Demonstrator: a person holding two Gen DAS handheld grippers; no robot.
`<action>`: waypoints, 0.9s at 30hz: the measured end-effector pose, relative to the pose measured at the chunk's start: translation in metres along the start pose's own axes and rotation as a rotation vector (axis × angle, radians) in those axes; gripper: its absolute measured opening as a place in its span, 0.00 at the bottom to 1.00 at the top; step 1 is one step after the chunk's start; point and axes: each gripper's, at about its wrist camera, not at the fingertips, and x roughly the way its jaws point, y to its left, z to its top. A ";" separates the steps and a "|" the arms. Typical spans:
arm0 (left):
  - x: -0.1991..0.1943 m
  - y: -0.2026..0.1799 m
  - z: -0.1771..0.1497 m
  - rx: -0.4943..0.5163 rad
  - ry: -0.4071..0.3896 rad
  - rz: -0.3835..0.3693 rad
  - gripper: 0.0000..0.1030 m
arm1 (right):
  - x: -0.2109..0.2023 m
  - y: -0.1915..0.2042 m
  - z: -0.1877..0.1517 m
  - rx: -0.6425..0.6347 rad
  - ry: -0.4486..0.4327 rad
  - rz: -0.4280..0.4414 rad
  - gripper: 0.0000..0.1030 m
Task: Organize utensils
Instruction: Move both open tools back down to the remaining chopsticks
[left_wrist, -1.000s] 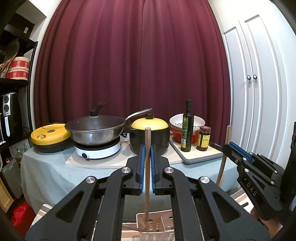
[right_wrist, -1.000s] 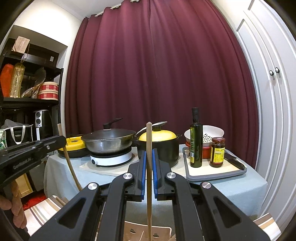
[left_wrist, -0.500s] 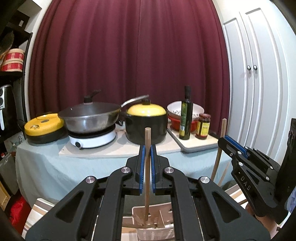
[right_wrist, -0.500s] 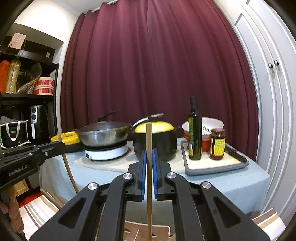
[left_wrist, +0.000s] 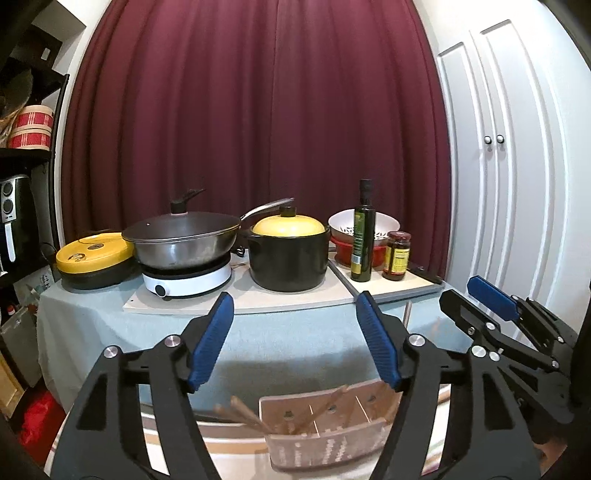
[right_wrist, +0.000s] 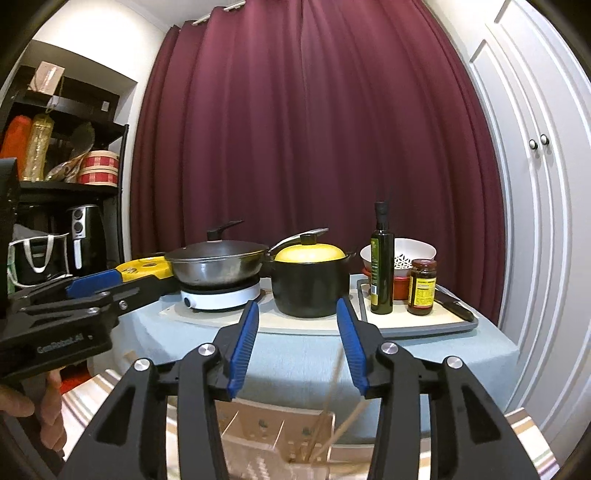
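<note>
While a dark red curtain (left_wrist: 258, 110) fills the far wall and white cupboard doors (right_wrist: 535, 166) stand at the right, I see a table under a pale blue cloth (left_wrist: 288, 343) carrying the cookware: a lidded wok (left_wrist: 181, 240) on a white hotplate (left_wrist: 186, 282), a black pot with a yellow lid (left_wrist: 290, 258) to its right, a yellow-topped cooker (left_wrist: 92, 258) at the far left. On the tray (right_wrist: 417, 325) at the right stand an oil bottle (right_wrist: 382, 269) and a jar (right_wrist: 422, 286), touching neither pot, with a white colander (right_wrist: 410, 254) behind them. Near me, below both tools, sits the pale slotted utensil holder (left_wrist: 325, 439), its dividers visible. My left gripper (left_wrist: 295, 339) hangs above it with jaws spread wide and nothing between them; my right gripper (right_wrist: 297, 341) is likewise spread and empty. Wooden chopsticks (left_wrist: 251, 413) lean in the holder's left compartment in the left view, blurred; in the right view more chopsticks (right_wrist: 332, 417) stand tilted in the right-hand compartment, clear of the blue pads (right_wrist: 243, 343). A hand (right_wrist: 33, 413) grips the left tool's handle at the near left.
</note>
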 end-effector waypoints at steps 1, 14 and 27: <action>-0.008 -0.002 -0.003 0.001 0.000 0.000 0.68 | -0.006 0.001 -0.002 -0.003 0.003 -0.001 0.43; -0.081 0.004 -0.094 -0.051 0.156 0.078 0.72 | -0.099 0.005 -0.098 -0.005 0.169 -0.061 0.43; -0.127 -0.012 -0.213 -0.062 0.372 0.103 0.72 | -0.156 0.014 -0.202 0.007 0.362 -0.031 0.39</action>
